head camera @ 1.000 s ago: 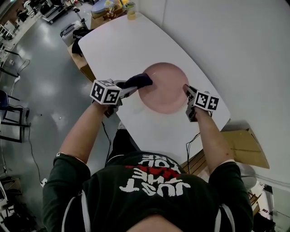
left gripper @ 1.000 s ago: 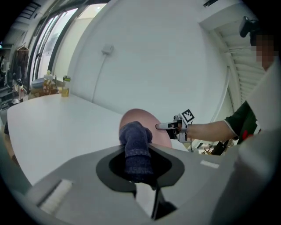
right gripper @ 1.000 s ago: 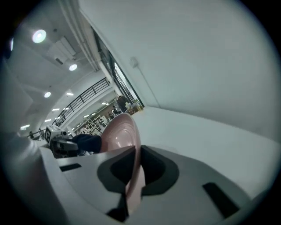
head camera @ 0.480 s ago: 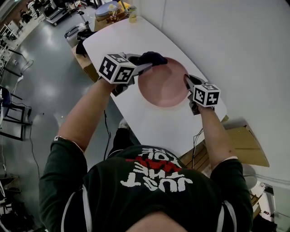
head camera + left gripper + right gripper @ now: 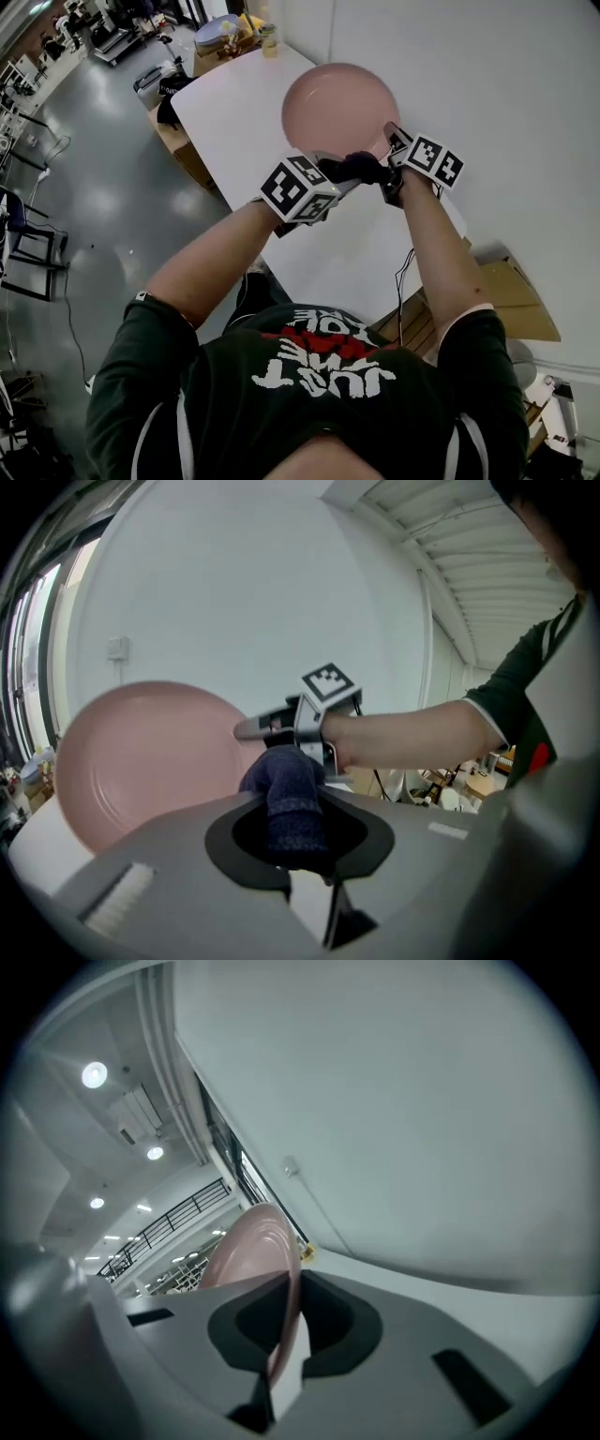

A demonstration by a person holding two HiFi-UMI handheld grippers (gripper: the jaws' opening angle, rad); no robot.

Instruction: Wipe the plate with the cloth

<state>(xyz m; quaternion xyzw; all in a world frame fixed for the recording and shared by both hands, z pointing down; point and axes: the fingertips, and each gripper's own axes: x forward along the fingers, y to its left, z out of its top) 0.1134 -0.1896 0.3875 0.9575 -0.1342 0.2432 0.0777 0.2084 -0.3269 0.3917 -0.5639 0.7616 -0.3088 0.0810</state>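
The white table fills the middle of the head view, with both of the person's forearms reaching out over it. The pink plate does not lie flat on the table. It is held up and tilted on its edge above the far part of the table, with its hollow face turned toward the person. In the left gripper view it stands almost upright in front of the pale wall. The right gripper holds this plate. Its two jaws are drawn almost together and pinch the thin rim on the plate's right side. In the right gripper view the rim runs edge-on between the two dark pads, which press on its two faces. The left gripper is to the left of the right one and very near it, below the near rim of the plate. Its jaws are closed on the dark blue cloth. The cloth fills the narrow gap between the pads, and a rounded bunch of it sticks out past the tips. This bunch is just beside the lower right rim of the plate and near the tips of the right gripper. I cannot tell if the cloth touches the plate.
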